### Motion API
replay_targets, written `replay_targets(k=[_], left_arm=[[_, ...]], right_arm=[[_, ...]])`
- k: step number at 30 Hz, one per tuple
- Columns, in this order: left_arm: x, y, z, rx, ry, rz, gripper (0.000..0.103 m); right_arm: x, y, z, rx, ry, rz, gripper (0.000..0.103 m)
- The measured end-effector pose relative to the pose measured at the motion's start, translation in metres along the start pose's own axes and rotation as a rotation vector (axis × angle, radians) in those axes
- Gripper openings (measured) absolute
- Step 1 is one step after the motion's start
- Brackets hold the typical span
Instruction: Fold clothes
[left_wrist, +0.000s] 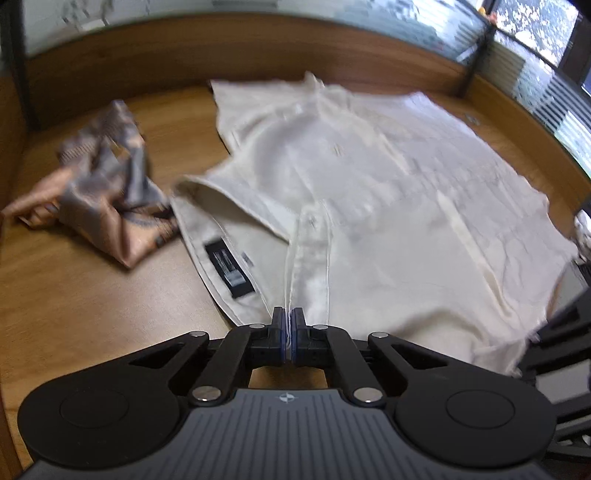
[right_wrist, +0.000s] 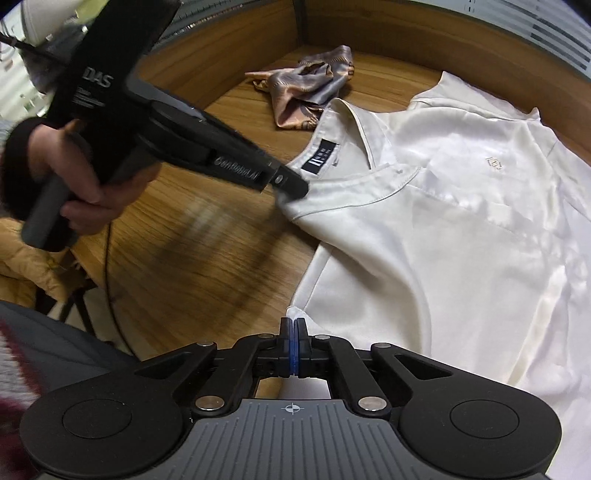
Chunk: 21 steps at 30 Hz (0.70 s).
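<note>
A: Left to right on the wooden desk (left_wrist: 92, 314): one crumpled satin cloth (left_wrist: 107, 184), bronze and grey patterned, then one cream shirt (left_wrist: 369, 206) spread flat, front up, collar open, black label (left_wrist: 229, 266) showing.

B: Finish?

A: Glossy, lightly creased, small emblem (right_wrist: 494, 163) on the chest.

B: Fingers?

A: Left gripper (left_wrist: 287, 321) clenched on the shirt's front edge by the collar. Right gripper (right_wrist: 293, 326) clenched on a corner of the shirt's edge nearest it. One hand (right_wrist: 85, 177) visible, holding the left tool.
</note>
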<state>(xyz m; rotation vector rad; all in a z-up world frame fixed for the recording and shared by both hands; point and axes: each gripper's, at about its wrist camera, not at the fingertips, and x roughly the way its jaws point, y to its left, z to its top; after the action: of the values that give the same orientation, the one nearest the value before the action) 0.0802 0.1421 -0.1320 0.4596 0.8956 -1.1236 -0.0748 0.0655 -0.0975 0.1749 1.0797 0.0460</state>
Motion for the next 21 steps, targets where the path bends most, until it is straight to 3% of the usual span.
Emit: replay_targets(k=[6, 9, 11, 13, 14, 21], left_arm=[[-0.013, -0.003, 0.018, 0.036, -0.010, 0.042, 0.002], [-0.006, -0.003, 0.018, 0.073, 0.053, 0.073, 0.004], [-0.001, -0.003, 0.013, 0.095, 0.093, 0.089, 0.011], [-0.003, 0.000, 0.006, 0.075, 0.077, 0.089, 0.018], [-0.006, 0.002, 0.004, 0.061, 0.063, 0.091, 0.023], [-0.021, 0.019, 0.011, -0.068, 0.003, 0.132, 0.027]], right_arm=[[-0.018, -0.004, 0.002, 0.018, 0.033, 0.139, 0.002], [-0.020, -0.004, 0.002, 0.017, 0.061, 0.207, 0.003], [-0.015, -0.004, 0.002, 0.005, 0.084, 0.215, 0.007], [-0.015, -0.004, 0.002, -0.002, 0.090, 0.222, 0.010], [-0.016, -0.005, 0.003, -0.004, 0.088, 0.225, 0.016], [-0.036, -0.029, 0.014, 0.014, 0.030, 0.141, 0.022]])
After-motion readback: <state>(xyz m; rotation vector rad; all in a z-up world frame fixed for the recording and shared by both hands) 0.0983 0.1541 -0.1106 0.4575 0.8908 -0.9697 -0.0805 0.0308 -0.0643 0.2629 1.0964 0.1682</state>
